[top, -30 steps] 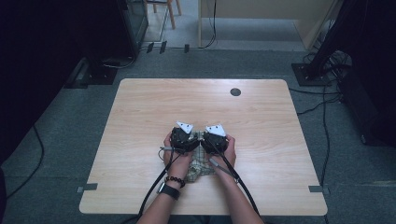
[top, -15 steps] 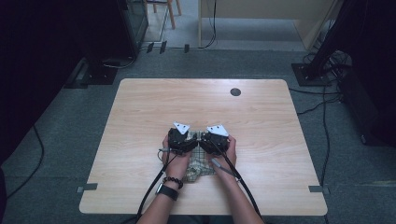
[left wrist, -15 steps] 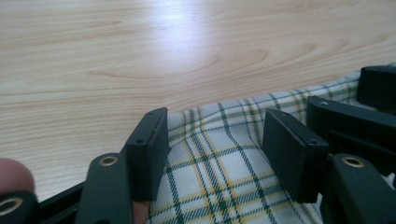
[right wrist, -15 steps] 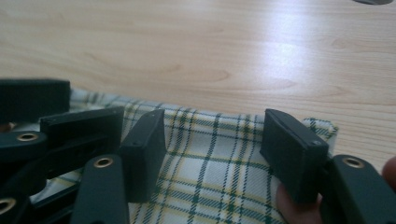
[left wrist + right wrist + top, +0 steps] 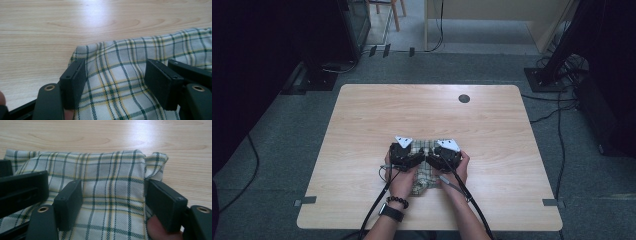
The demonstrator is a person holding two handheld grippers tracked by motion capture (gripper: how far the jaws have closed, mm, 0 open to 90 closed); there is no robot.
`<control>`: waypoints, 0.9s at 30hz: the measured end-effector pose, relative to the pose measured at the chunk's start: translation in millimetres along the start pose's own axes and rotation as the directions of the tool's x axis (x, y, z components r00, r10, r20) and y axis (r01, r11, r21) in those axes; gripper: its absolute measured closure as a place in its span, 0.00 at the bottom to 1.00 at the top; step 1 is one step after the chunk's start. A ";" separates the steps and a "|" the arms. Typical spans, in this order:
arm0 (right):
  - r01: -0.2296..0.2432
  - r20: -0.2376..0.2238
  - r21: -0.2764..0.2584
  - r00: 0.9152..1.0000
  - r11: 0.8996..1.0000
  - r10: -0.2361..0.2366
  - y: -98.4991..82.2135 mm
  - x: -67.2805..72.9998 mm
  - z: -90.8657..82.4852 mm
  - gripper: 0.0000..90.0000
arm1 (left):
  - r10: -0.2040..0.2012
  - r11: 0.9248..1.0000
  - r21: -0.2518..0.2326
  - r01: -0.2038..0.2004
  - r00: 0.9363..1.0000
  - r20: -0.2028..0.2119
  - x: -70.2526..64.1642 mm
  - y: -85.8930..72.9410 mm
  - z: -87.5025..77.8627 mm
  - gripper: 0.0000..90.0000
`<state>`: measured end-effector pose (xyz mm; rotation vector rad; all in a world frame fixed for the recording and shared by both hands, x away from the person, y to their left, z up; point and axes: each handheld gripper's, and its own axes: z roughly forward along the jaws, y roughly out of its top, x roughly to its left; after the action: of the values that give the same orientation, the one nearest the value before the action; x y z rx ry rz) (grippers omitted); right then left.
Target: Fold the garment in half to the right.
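A cream cotton cloth checked with dark green and yellow lines (image 5: 426,167) lies folded near the near edge of the pale wooden table (image 5: 362,125), about midway between its left and right sides. The person's two hands rest on it side by side, each holding a black two-jaw tool.

The left gripper (image 5: 116,82) stands over the cloth's left part, its far-left corner just beyond the jaws. The jaws have just been opening and now stand apart; the cloth lies spread between them, and the pads do not appear to pinch it. The right gripper (image 5: 112,203) sits over the right part, where a small rumpled corner pokes out at the far right. Its jaws have likewise just been opening and stand apart, with flat cloth between them and no fold clamped.

The cloth looks light, thin and limp. It would likely drape and sag when lifted, slide easily on the smooth wood, and fall out of its fold if picked up at one point. It is not fragile, so a firm pinch would do no harm. The best holds appear to be the two far corners or the folded far edge, one for each gripper, taking all layers together so that the fold stays aligned.
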<state>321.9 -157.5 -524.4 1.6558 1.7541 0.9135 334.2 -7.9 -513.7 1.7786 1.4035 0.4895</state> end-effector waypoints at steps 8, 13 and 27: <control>0.070 -0.049 0.015 0.996 0.997 -0.069 -21.8 -1.5 -20.4 0.30 | 0.140 0.990 -0.006 -0.141 0.989 -0.050 -6.5 -31.4 -21.1 0.36; 0.044 -0.063 0.020 0.997 0.999 -0.043 -20.3 -2.3 -28.5 0.28 | 0.126 0.992 -0.018 -0.127 0.990 -0.057 -11.7 -30.3 -27.9 0.34; 0.087 -0.118 0.018 0.989 0.996 -0.085 -49.3 -0.5 -59.3 0.27 | 0.125 0.992 0.021 -0.125 0.992 -0.013 -19.3 -51.3 -50.6 0.32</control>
<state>245.1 -164.4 -526.8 1.5559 1.9057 0.9708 259.9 -5.0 -519.6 1.8909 1.3163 0.5561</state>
